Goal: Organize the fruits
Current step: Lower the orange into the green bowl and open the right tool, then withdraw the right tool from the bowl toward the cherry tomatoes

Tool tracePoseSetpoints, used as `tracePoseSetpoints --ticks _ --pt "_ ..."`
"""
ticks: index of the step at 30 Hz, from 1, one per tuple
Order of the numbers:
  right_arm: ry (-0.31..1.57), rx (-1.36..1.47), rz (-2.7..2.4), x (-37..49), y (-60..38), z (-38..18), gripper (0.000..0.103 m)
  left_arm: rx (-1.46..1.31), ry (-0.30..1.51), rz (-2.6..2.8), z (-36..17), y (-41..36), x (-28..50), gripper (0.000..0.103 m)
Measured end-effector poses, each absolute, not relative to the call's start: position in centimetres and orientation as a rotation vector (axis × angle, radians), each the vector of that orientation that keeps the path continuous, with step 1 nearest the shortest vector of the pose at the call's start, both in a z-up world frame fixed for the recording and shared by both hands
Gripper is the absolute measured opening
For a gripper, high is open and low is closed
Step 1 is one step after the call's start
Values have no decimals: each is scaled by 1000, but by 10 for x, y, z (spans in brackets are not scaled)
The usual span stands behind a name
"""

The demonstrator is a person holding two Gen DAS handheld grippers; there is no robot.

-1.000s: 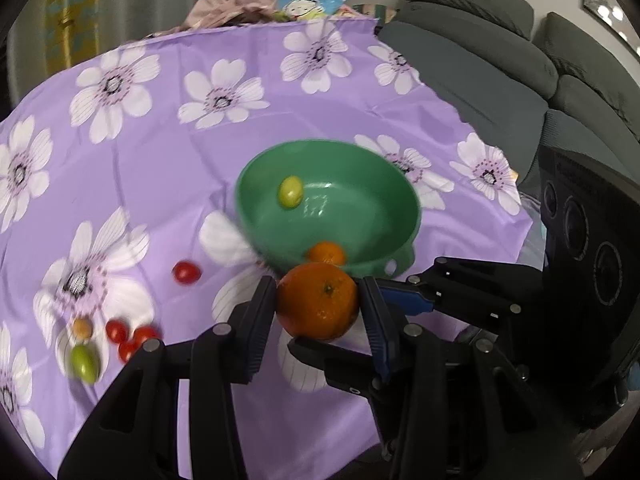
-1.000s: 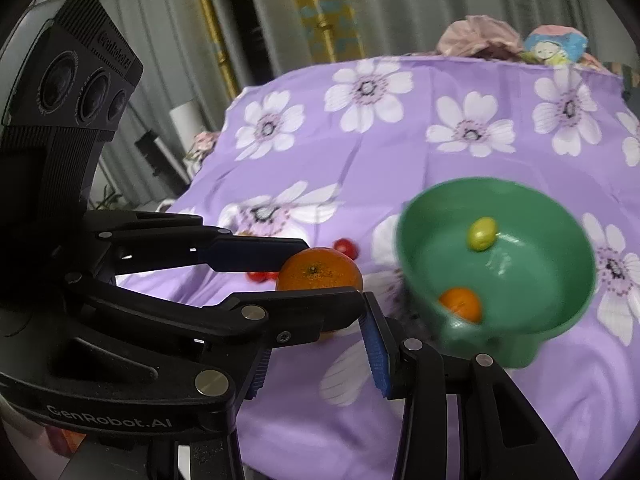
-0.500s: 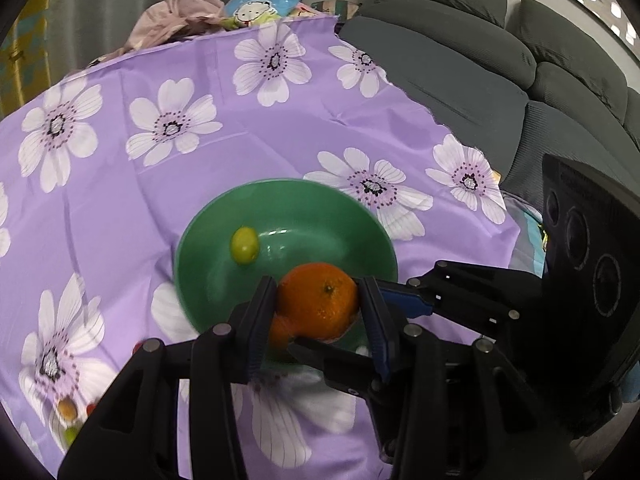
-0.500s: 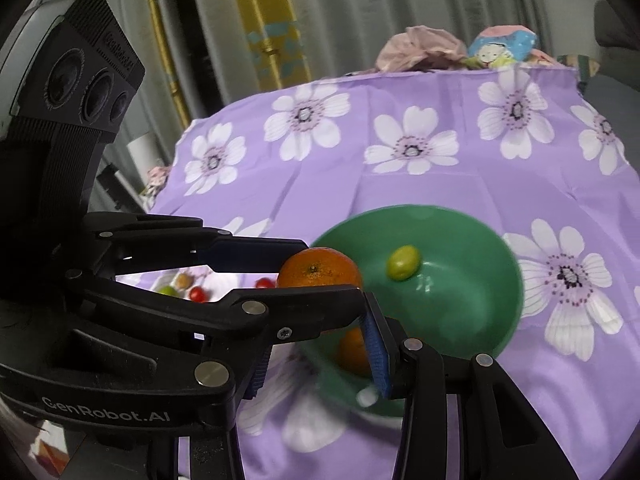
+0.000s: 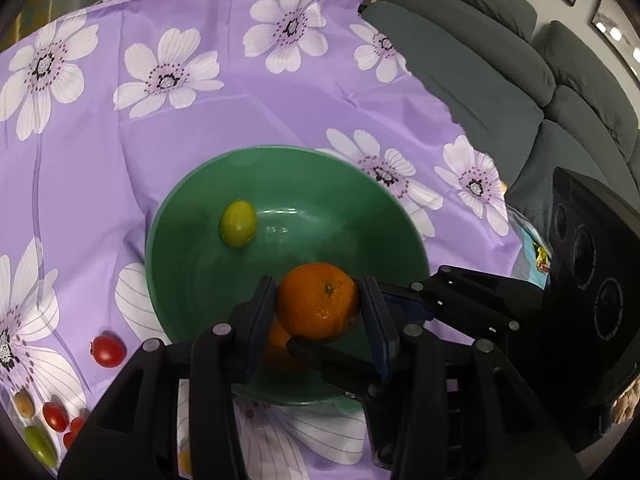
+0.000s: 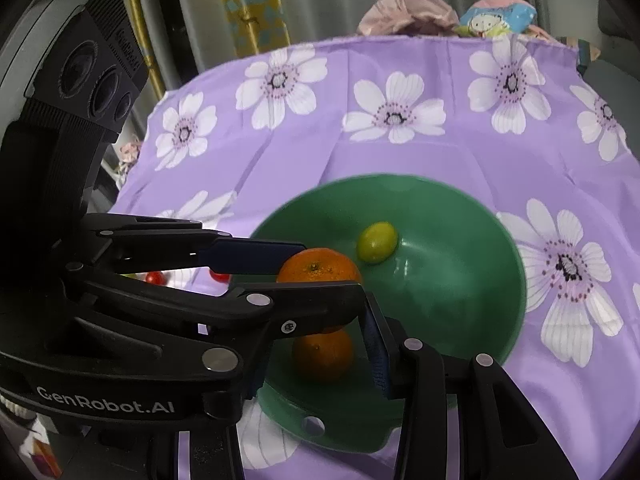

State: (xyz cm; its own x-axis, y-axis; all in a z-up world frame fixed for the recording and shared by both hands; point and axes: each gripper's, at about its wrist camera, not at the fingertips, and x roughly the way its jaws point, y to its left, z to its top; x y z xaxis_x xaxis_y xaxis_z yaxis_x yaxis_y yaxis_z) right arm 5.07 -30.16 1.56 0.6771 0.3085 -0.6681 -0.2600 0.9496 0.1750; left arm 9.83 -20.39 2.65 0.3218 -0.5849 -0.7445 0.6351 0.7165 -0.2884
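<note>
In the left wrist view my left gripper [image 5: 318, 312] is shut on an orange [image 5: 316, 300], which hangs over the inside of a green bowl [image 5: 168, 216]. My right gripper [image 6: 316, 320] comes in crosswise. One of its fingers lies under the orange's near side, the other behind it, and its pads press the same orange [image 6: 320, 268]. Inside the bowl [image 6: 500, 248] lie a yellow-green fruit [image 5: 238, 223] and a second orange [image 6: 322, 354], partly hidden by the fingers.
A red cherry tomato [image 5: 107, 350] lies on the purple flowered cloth [image 5: 100, 168] left of the bowl. More small tomatoes and a green fruit [image 5: 54, 416] sit near the lower left edge. A grey sofa [image 5: 500, 60] borders the table's right side. Bundled cloth [image 6: 408, 12] sits at the far edge.
Both grippers, keeping the orange between them, moved from in front of the bowl's near rim to above its inside. The bowl now looks larger and closer. Neither grip changed.
</note>
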Motion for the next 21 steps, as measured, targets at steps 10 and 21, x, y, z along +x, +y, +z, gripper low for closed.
tracePoseSetpoints --ticks 10,21 --pt "799 71 285 52 -300 9 44 1 993 -774 17 -199 107 44" --pt "758 144 215 26 -333 23 43 -84 919 -677 36 -139 91 52"
